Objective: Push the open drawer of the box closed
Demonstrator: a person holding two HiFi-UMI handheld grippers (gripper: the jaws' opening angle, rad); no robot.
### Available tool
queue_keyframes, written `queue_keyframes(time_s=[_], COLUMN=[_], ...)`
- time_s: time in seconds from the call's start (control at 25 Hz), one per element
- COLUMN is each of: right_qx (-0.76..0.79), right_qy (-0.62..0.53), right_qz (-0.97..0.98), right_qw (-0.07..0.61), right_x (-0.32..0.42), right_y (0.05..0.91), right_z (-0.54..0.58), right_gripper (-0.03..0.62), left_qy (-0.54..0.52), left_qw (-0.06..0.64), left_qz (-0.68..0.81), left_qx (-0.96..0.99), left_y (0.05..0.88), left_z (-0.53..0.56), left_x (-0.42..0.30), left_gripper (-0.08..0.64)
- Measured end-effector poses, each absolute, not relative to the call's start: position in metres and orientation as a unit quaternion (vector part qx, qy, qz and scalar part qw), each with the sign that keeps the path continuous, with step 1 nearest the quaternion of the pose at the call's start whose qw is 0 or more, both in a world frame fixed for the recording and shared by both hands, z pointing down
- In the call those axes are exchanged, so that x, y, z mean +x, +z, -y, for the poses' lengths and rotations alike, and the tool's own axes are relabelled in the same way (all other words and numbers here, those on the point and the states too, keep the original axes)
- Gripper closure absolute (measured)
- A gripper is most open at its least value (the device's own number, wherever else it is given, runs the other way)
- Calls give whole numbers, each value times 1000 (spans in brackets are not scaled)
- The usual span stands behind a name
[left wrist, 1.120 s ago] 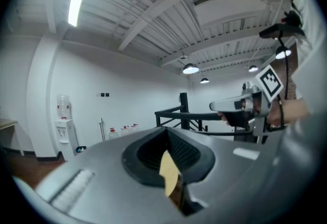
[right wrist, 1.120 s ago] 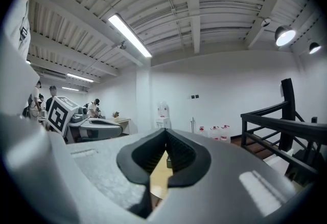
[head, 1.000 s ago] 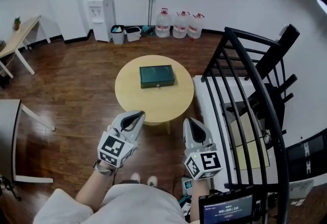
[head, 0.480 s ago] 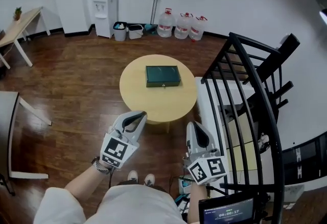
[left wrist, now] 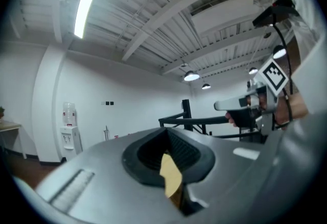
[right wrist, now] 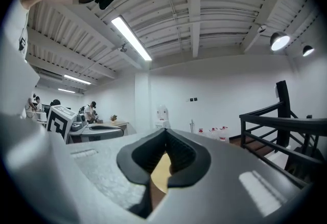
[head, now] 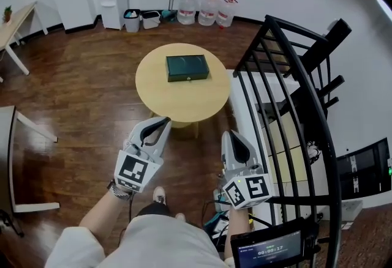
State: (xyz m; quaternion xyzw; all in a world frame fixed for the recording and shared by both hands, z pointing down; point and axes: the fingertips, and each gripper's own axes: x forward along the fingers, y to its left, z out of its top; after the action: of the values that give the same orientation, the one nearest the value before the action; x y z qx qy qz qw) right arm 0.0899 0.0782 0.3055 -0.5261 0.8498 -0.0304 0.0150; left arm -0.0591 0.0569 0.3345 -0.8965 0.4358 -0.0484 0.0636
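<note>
We hold both grippers clenched and empty, the left gripper (head: 164, 122) and the right gripper (head: 231, 137), well short of the table (head: 153, 101), where the green box (head: 187, 68) lies near the middle with its front toward us. To do this well we should step closer, set one shut tip square on the drawer front and push straight in, bracing the box behind with the other; from here we cannot tell how far the drawer stands out. We count two grippers, one box, one table and three water bottles (head: 209, 7) by the wall.
</note>
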Motion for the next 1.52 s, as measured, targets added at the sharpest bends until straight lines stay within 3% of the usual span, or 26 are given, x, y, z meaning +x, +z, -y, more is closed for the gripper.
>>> queue_keyframes(time_s=[0.2,0.8,1.52], right_qx=[-516,-460,-482], right_qy=[-20,-14,-29], right_qz=[-856,-888,-875], right_qw=[32,18,27], right_x=[102,150,122], right_y=[300,304,309], right_z=[-112,-264,-314], right_gripper=[589,589,591], left_qy=[-33,-32,-13], left_qw=[119,70,51], left_qz=[-447,-457,-458], left_qx=[-886,-886,-887], left_y=[310,331,328], left_z=[-105,-257,-302], left_x=[-40,12,-23], left_gripper=[554,554,552])
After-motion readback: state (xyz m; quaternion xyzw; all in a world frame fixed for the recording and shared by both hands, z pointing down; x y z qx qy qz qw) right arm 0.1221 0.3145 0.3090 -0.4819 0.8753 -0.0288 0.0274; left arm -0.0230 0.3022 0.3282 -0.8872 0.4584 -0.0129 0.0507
